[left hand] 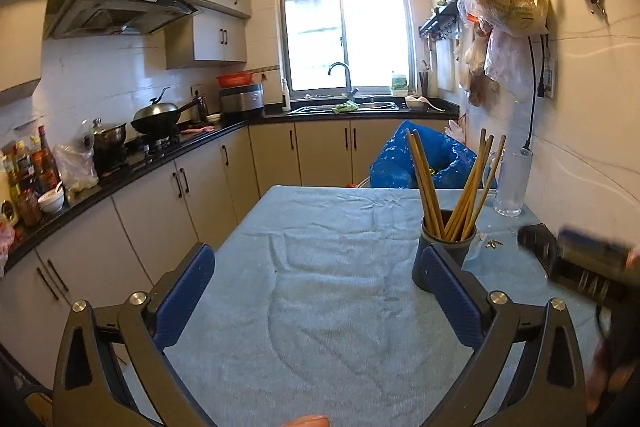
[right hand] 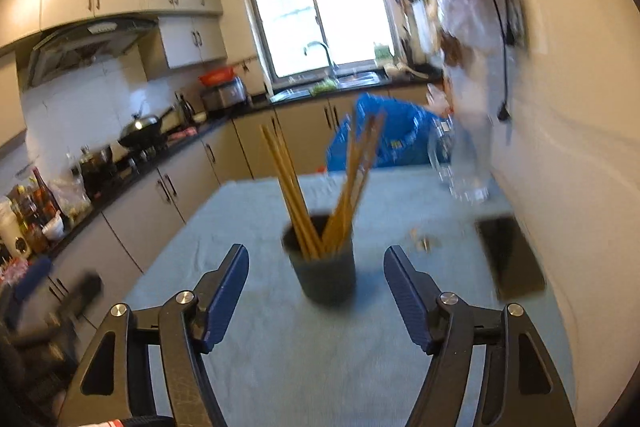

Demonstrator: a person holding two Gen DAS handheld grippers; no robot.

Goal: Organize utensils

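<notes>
1. Left tool (left hand: 318, 291) is spread wide with nothing between its fingers; right tool (right hand: 316, 293) is spread and empty too.
2. Just ahead on the cloth-covered table (left hand: 320, 307) the cup (right hand: 320, 267) stands upright, probably light and easy to tip.
3. The chopsticks (right hand: 316, 183) inside it look stiff, thin and smooth; pinch them mid-shaft.

A table under a light-blue cloth (left hand: 320, 267) bears a dark cup (right hand: 326, 271) of chopsticks (right hand: 296, 183).
</notes>
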